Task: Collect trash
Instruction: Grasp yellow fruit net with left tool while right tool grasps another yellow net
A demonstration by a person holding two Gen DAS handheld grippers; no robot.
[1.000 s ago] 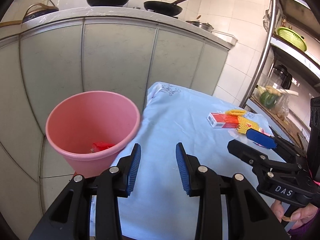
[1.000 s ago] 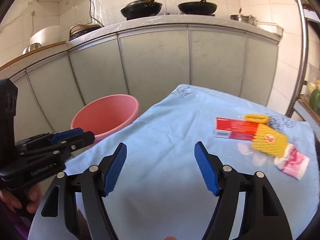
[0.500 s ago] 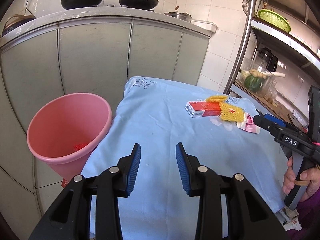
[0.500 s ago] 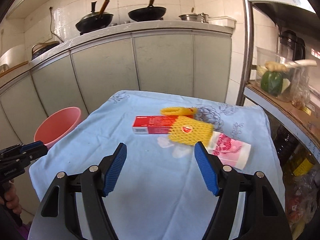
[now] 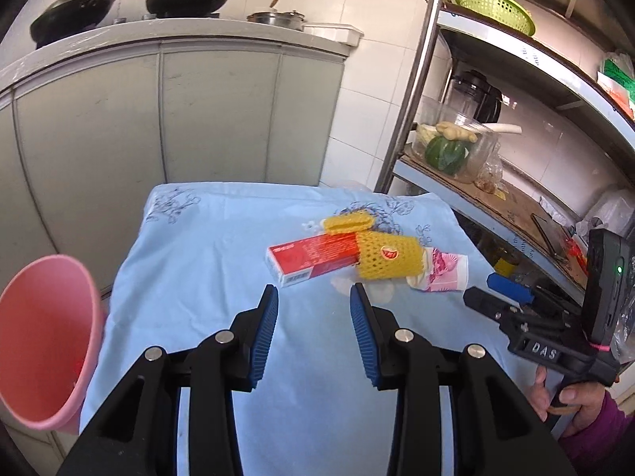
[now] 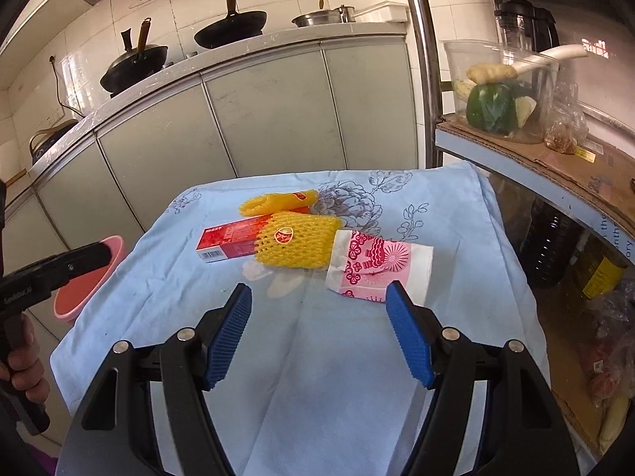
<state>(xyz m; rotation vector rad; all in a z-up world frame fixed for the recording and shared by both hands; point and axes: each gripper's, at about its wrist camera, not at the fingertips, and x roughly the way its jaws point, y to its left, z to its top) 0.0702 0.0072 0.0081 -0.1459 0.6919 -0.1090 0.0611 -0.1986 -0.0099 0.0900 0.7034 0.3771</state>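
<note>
Blue tablecloth (image 6: 317, 357) under my grippers, pink bin (image 5: 43, 341) off its left edge, my right gripper (image 6: 317, 333) spread wide, my left gripper (image 5: 313, 333) parted, both empty, red box (image 6: 232, 240), yellow foam net (image 6: 297, 246), pink wrapper (image 6: 377, 267) touching mid-table.

Brightness: both views are well lit by daylight; colours read clearly.
Light source: light appears to come from the right, where the wall behind the shelf rack (image 5: 512, 119) is washed out pale.
Glare: white tiles (image 6: 166, 12) behind the woks shine; the countertop edge (image 6: 246, 55) carries bright streaks.
Shadows: soft and faint on the blue tablecloth (image 6: 317, 357); the cabinet doors (image 5: 222, 115) sit in duller shade.
Blur: the yellow foam net (image 5: 387, 256) and red carton (image 5: 313, 256) are slightly smeared in the left wrist view; the right wrist view is sharper.
Distortion: strong fisheye bending; the shelf post (image 6: 422, 59) curves, and black vignette fills the corners.
</note>
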